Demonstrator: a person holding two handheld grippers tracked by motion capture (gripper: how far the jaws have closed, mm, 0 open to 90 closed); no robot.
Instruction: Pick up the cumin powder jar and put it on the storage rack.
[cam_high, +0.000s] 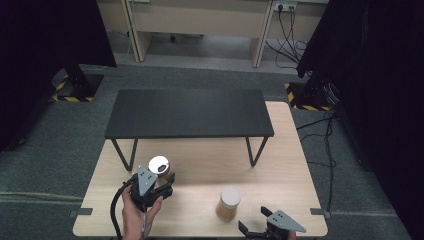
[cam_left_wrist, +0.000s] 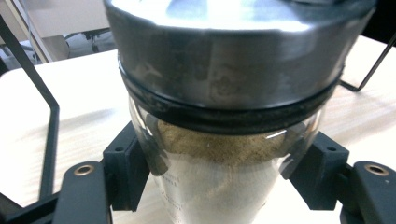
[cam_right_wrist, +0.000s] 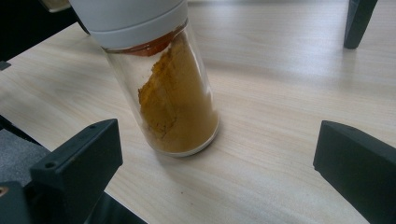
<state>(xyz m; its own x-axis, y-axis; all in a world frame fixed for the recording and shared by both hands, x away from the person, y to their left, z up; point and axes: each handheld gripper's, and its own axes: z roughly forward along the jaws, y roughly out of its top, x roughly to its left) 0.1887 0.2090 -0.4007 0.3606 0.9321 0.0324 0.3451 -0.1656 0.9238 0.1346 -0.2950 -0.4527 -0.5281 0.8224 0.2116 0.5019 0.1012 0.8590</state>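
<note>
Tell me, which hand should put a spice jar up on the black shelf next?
Probably left: the left gripper already clamps the metal-lidded jar, near the shelf. The right gripper is open.

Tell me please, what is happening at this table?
A person works with two hand-held tools at a wooden table. The left tool is shut on a glass jar with a metal lid, holding brownish powder. The right tool is open, apart from a white-lidded jar of orange-brown powder standing on the table. A black shelf stands behind.
</note>
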